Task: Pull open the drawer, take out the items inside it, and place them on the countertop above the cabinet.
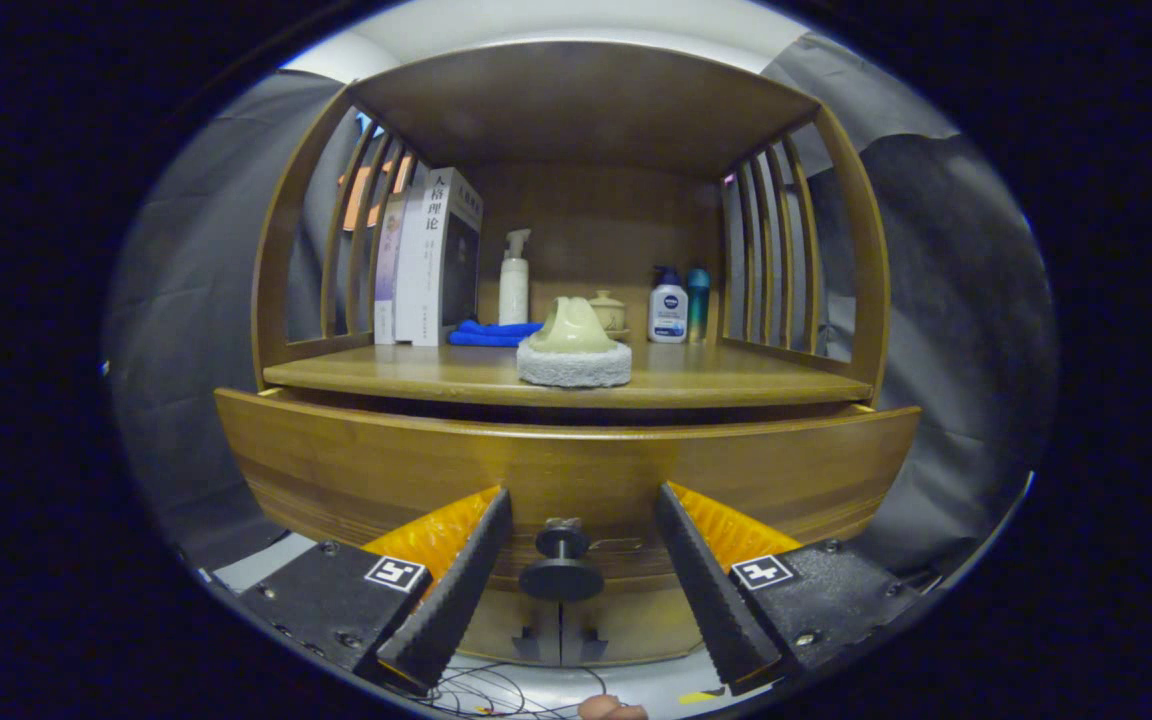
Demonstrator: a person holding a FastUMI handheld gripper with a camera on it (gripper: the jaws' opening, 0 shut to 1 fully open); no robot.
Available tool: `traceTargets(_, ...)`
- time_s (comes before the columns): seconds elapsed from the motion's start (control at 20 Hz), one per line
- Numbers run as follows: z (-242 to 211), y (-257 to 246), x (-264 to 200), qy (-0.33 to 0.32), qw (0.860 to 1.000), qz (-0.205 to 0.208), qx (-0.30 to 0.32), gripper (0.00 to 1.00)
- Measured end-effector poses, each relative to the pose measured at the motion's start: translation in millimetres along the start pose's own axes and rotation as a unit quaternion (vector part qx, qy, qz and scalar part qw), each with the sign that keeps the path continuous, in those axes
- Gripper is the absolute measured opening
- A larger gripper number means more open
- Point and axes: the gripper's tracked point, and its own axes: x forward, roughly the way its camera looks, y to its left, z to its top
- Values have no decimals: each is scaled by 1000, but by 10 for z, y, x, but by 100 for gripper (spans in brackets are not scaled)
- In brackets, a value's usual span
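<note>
Looking straight at the drawer front [386,470] here, with the tool [584,495] spread wide and gripping nothing. Got the little round knob [561,575] sitting in the gap between the two fingers, touching neither.

Looks like the drawer's pulled out a touch, going by the dark gap under the lip of the surface [736,380]. Can't see inside it at all, so no clue what's in there. Already spotting a pale scrubber with a handle [574,355] parked near the front edge of the surface. Could be drawer stuff already lifted out, could just live there. So fits either a drawer partway open with things left to fetch, or one emptied and nearly shut again.

Stuff that could go sideways:

- Tiny knob, thin stem. Closing off-centre means pinching only the disc's rim and popping off at the slightest tug.
- Pulling or pushing at an angle instead of straight along the runners = wooden drawer binding up.
- Jerking it = shaking the whole cabinet, and no fun for the scrubber so close to the edge, or for the upright books [436,260] and pump bottle [514,280] further back.
- Also seeing loose wires [496,690] below the fingers, easy to snag.
</note>
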Motion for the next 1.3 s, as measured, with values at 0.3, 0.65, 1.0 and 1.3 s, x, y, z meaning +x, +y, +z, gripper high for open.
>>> traceTargets(0.3,34,0,169,1,1000,1,-4,96)
traceTargets(0.65,55,-13,286,8,1000,2,-6,96)
traceTargets(1.0,65,-17,408,13,1000,0,-21,97)
traceTargets(1.3,63,-34,402,18,1000,3,-18,97)
